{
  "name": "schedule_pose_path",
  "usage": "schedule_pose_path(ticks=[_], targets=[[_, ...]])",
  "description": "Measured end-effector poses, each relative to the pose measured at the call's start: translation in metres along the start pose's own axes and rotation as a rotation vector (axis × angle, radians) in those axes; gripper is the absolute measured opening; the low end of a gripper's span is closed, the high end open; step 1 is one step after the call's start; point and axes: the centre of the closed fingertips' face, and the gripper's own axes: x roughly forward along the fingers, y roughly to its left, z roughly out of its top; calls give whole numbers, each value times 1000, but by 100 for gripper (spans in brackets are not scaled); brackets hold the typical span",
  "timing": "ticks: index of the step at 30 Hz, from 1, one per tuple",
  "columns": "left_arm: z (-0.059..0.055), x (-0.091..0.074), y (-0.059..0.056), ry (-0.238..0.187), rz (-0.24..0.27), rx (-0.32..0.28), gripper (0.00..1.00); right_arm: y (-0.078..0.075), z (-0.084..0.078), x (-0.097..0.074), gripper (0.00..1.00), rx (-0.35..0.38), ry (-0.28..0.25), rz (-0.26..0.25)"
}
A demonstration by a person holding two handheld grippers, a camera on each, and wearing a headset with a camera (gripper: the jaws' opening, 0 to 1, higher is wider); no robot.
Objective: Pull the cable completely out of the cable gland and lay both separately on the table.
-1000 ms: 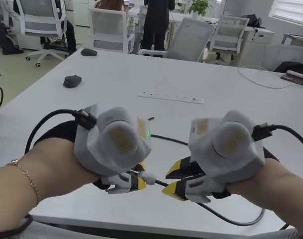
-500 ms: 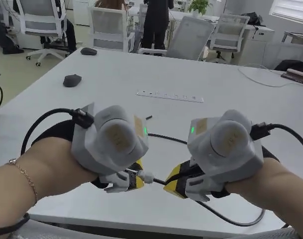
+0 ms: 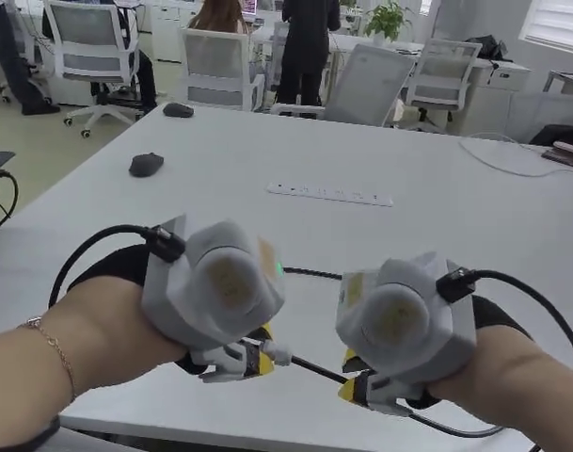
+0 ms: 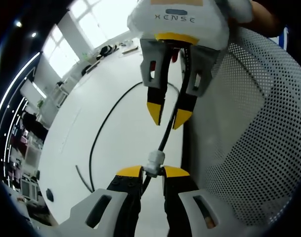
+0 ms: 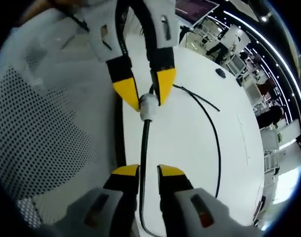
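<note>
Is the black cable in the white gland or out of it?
In. The thin black cable runs into the small white plastic cable gland gripped by the left gripper.

In the head view, the housing of the left hand-held gripper (image 3: 253, 362) covers most of its jaws. The cable gland (image 3: 278, 356) shows at the tips as a small pale piece, too small for detail. The housing of the right hand-held gripper (image 3: 359, 384) hides its jaws almost fully, along with the stretch of cable (image 3: 310, 365) passing beneath it. Farther on, the cable disappears behind the right forearm (image 3: 531, 386). In the right gripper view, the cable runs between the tips, but whether they press on it is not discernible. A person (image 3: 307, 47) beyond the worktop (image 3: 361, 151) is cut off by the upper edge.
</note>
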Motion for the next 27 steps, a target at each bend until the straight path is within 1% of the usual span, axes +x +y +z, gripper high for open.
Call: schedule_pose_path(ticks=[1, 3, 4, 5, 7, 9, 12, 13, 17, 19, 20, 23, 26, 27], targets=[[1, 0, 0, 0, 1, 9, 16, 0, 5, -2, 12, 15, -33, 11], [2, 0, 2, 2, 8, 14, 16, -2, 7, -5, 12, 24, -49, 6], [2, 0, 2, 3, 8, 14, 16, -3, 10, -7, 12, 36, -72, 5], [2, 0, 2, 4, 10, 14, 16, -3, 15, -9, 12, 53, -110, 10], [1, 0, 1, 6, 15, 25, 16, -1, 24, -12, 12, 73, -163, 27], [1, 0, 1, 6, 15, 28, 16, 1, 28, -15, 10, 60, -183, 28], [3, 0, 3, 0, 21, 30, 16, 3, 28, -13, 3, 62, -181, 39], [4, -1, 3, -2, 21, 26, 16, 2, 28, -13, 4, 66, -182, 37], [2, 0, 3, 1, 17, 19, 16, 1, 21, -12, 3, 89, -155, 32], [-1, 0, 6, 10, 26, 35, 16, -1, 14, -9, 3, 55, -110, 15], [-3, 0, 7, 15, 29, 40, 16, 0, 11, -7, 3, 48, -93, 18], [-6, -1, 7, 19, 28, 17, 16, -2, 5, -3, 3, 63, -55, 13], [-6, -1, 9, 22, 35, 15, 16, -6, -10, -2, 3, 78, 14, -8], [-6, -1, 10, 23, 38, 12, 16, -8, -18, -2, 3, 76, 56, -20]])
